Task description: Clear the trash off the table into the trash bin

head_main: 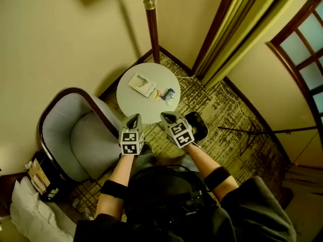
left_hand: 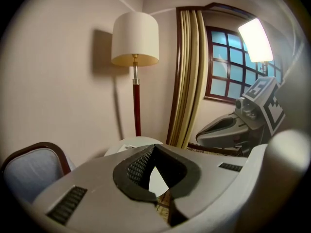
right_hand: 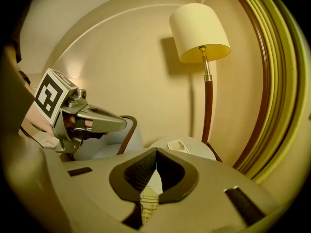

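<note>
The round white table (head_main: pixel 135 104) stands ahead of me. On it lie a white paper pad (head_main: pixel 142 84), a small orange and white wrapper (head_main: pixel 158 95) and a blue wrapper (head_main: pixel 169 93). A black trash bin (head_main: pixel 200 127) sits on the carpet at the table's near right. My left gripper (head_main: pixel 135 118) and right gripper (head_main: pixel 167 117) hover side by side at the table's near edge, both shut and empty. In the left gripper view the shut left gripper (left_hand: pixel 154 147) points over the table (left_hand: pixel 138 141). The right gripper (right_hand: pixel 155 151) is shut too, with the pad (right_hand: pixel 178 146) beyond it.
A grey armchair (head_main: pixel 75 135) with a dark wooden frame stands left of the table. A floor lamp (head_main: pixel 152 29) rises behind the table by the wall. Green curtains (head_main: pixel 237 29) and a window are at the right. A cable (head_main: pixel 237 107) runs across the patterned carpet.
</note>
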A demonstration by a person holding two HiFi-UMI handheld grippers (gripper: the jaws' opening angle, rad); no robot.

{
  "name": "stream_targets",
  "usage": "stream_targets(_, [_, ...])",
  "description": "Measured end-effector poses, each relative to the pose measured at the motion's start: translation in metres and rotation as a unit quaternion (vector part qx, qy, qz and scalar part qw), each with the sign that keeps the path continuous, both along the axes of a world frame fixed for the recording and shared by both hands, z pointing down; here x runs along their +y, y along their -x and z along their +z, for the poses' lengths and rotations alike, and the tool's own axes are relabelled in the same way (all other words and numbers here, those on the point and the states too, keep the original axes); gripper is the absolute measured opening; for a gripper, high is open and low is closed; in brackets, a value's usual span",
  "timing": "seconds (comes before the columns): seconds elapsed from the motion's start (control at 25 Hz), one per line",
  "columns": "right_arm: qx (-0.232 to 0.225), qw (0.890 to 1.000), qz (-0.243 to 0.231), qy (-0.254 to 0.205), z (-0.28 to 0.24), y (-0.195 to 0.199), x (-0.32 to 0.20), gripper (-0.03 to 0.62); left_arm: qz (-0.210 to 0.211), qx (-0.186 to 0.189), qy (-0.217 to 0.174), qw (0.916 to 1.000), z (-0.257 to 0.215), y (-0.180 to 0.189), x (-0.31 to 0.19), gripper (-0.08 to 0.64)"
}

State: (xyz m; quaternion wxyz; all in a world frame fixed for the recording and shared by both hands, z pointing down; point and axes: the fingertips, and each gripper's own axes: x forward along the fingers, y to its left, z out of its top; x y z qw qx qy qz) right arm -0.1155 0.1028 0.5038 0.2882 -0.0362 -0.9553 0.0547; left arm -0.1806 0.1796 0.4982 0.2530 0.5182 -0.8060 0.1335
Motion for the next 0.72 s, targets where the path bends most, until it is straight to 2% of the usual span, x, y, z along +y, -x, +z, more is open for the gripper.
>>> stream_targets(0.2, [0.007, 1.0, -0.001, 0.0, 0.004, -0.003, 0.002, 0.0, 0.003, 0.021, -0.002, 0.9998, -0.002, -0.007, 0.002, 0.0])
stream_targets(0.32, [0.01, 1.0, 0.005, 0.001, 0.006, -0.005, 0.0, 0.0, 0.008, 0.013, 0.002, 0.9999, 0.003, -0.007, 0.002, 0.0])
stream_targets(0.72, [0.029, 0.999, 0.023, 0.012, 0.025, -0.013, -0.008, 0.002, 0.023, 0.026, -0.002, 0.9994, 0.006, -0.018, -0.008, 0.0])
